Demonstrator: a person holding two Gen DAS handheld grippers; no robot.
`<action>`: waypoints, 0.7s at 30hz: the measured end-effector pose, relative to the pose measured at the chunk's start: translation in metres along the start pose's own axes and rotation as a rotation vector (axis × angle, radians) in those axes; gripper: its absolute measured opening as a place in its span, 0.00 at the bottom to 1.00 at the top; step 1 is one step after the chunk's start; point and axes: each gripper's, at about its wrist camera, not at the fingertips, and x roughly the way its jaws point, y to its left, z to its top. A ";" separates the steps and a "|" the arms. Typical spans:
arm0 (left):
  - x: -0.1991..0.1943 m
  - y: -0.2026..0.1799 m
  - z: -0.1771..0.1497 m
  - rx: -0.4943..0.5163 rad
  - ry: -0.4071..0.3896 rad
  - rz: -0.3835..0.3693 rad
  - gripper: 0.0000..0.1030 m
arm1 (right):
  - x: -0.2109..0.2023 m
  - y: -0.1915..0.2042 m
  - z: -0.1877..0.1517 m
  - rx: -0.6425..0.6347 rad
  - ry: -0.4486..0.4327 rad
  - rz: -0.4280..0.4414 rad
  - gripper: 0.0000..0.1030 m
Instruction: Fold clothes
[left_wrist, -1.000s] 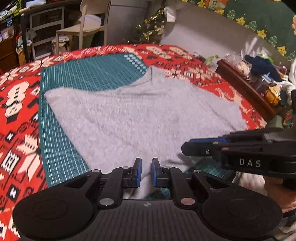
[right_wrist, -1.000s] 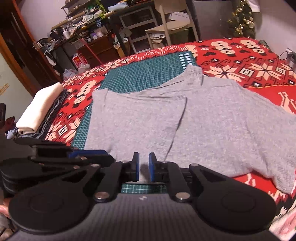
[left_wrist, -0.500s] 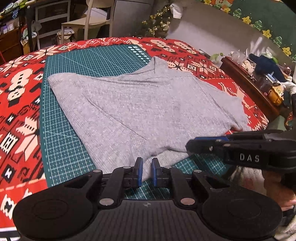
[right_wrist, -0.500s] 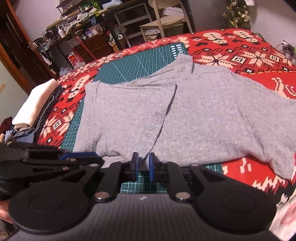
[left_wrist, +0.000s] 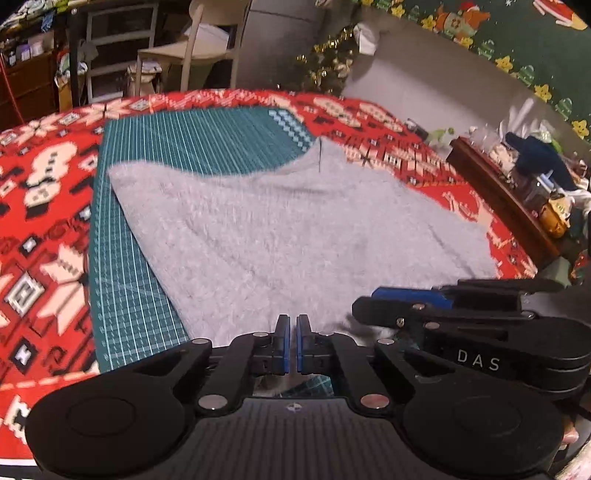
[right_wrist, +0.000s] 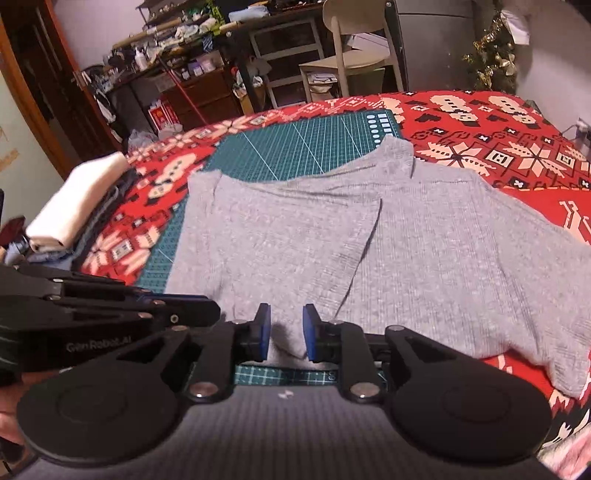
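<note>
At near hem, grey shirt (right_wrist: 424, 258), bare mat (right_wrist: 295, 147) beyond

Green cutting mat (right_wrist: 295, 147) on a red patterned blanket (right_wrist: 498, 147) — pale chair (right_wrist: 354, 48) behind.

- The left gripper (left_wrist: 293, 343) is showing matte black linkage arms, blue pads on its fingertips (left_wrist: 284, 341) and two big round black discs at its base.
- Silver rivets are glinting at the pivots, and a ribbed dark plate is carrying a small white mark.
- The right gripper (right_wrist: 286, 338) is looking the same: black arms, blue pads, silver pivots.
- White "DAS" lettering is showing on the right gripper's side, and "Gen Robot.AI" on the left's.
</note>
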 end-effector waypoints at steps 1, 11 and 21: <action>0.002 0.001 -0.003 -0.005 0.007 -0.002 0.02 | 0.001 0.000 -0.002 -0.006 0.004 -0.006 0.21; -0.018 -0.009 -0.015 0.003 -0.045 -0.019 0.02 | -0.010 -0.013 -0.014 0.023 -0.001 -0.052 0.20; -0.023 0.004 -0.009 -0.034 -0.117 -0.015 0.02 | -0.001 0.012 -0.002 -0.060 -0.007 -0.002 0.09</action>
